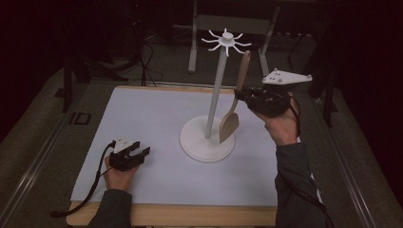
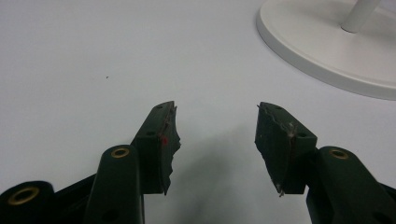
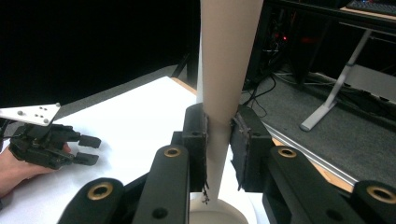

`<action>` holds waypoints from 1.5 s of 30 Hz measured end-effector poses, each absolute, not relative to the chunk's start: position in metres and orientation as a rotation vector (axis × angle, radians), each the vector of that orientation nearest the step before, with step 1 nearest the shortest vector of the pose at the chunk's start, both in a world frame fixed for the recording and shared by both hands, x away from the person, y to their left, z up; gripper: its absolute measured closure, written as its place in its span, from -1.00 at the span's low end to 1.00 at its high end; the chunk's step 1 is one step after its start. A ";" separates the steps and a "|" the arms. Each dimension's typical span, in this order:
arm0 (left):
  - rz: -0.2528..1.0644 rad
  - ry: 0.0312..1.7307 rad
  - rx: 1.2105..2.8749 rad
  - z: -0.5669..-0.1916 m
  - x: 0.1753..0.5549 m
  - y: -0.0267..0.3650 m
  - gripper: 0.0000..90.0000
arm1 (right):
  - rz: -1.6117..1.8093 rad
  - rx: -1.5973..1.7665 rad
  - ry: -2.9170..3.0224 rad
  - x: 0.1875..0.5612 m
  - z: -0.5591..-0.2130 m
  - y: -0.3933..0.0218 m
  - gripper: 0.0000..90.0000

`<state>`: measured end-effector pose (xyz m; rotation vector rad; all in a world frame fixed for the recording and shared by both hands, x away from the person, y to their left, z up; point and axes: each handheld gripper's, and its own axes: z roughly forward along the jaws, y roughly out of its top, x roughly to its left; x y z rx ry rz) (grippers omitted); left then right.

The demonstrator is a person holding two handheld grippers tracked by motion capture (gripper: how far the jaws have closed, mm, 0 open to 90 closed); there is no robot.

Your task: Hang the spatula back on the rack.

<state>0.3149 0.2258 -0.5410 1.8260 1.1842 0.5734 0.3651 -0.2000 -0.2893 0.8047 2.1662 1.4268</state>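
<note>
Your left tongs point(image 1: 141, 154) rest spread and empty on the white bench point(image 1: 142, 118), well apart from the work. Just right of the white round-based stand point(image 1: 207, 142) with its spoked hook crown point(image 1: 226, 41), your right tongs point(image 1: 239, 95) pinch the pale wooden spatula point(image 1: 233, 114) mid-handle. Its long axis runs near upright, blade down over the base, handle tip just below and right of the hooks; the hang would be up and leftward.

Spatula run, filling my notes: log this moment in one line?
right gripper: shut on spatula, upright beside stand | left gripper: open, on table
</note>
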 end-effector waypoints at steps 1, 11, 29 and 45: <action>0.574 1.184 1.826 -0.541 0.315 0.226 0.07 | 1.427 0.805 2.166 0.365 -0.289 -0.200 0.70; 0.575 1.183 1.826 -0.541 0.315 0.226 0.07 | 1.411 0.834 2.170 0.368 -0.288 -0.198 0.70; 0.573 1.185 1.825 -0.541 0.315 0.226 0.07 | 1.414 0.840 2.186 0.373 -0.291 -0.191 0.70; 0.576 1.181 1.826 -0.541 0.315 0.226 0.07 | 1.449 0.862 2.172 0.376 -0.295 -0.194 0.66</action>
